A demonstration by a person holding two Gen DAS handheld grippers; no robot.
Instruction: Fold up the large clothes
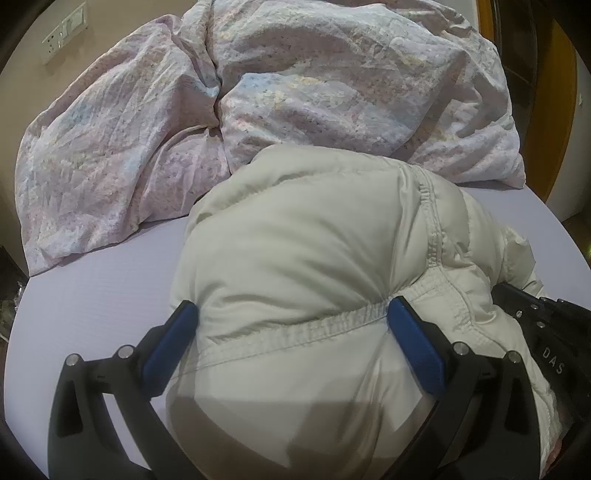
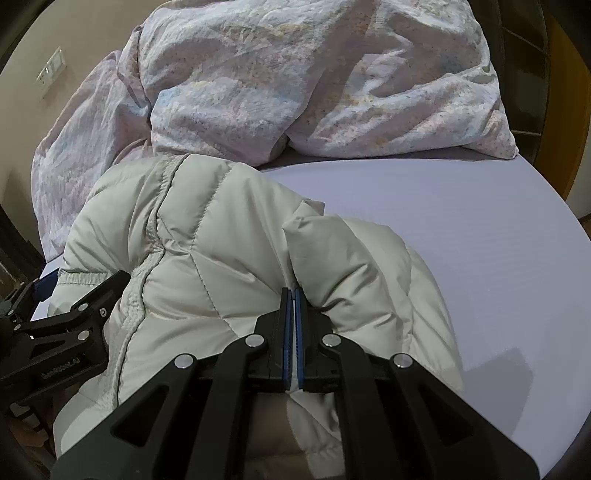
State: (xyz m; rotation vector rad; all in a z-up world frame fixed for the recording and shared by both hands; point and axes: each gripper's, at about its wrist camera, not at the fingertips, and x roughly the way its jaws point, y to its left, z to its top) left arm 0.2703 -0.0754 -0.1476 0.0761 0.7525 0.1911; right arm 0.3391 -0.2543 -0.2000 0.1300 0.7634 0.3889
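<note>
A puffy cream down jacket (image 1: 295,240) lies bunched on the lavender bed sheet (image 1: 92,295). My left gripper (image 1: 291,310) stands open and wide, its blue pads on either side of the jacket's bulk near the elastic hem seam (image 1: 332,321). In the right wrist view the same jacket (image 2: 221,229) fills the near left. There my right gripper (image 2: 293,295) is shut on a fold of it, with pale fabric showing between the blue pads. The right gripper's black body (image 1: 535,325) sits at the jacket's right edge. One black finger (image 2: 107,291) of the left gripper shows at the far left.
A crumpled pastel floral duvet (image 1: 295,92) is heaped across the far side of the bed, touching the jacket's far end. Bare sheet (image 2: 461,229) lies to the right. Wall sockets (image 1: 64,33) are at upper left, wooden furniture (image 1: 561,92) at the right edge.
</note>
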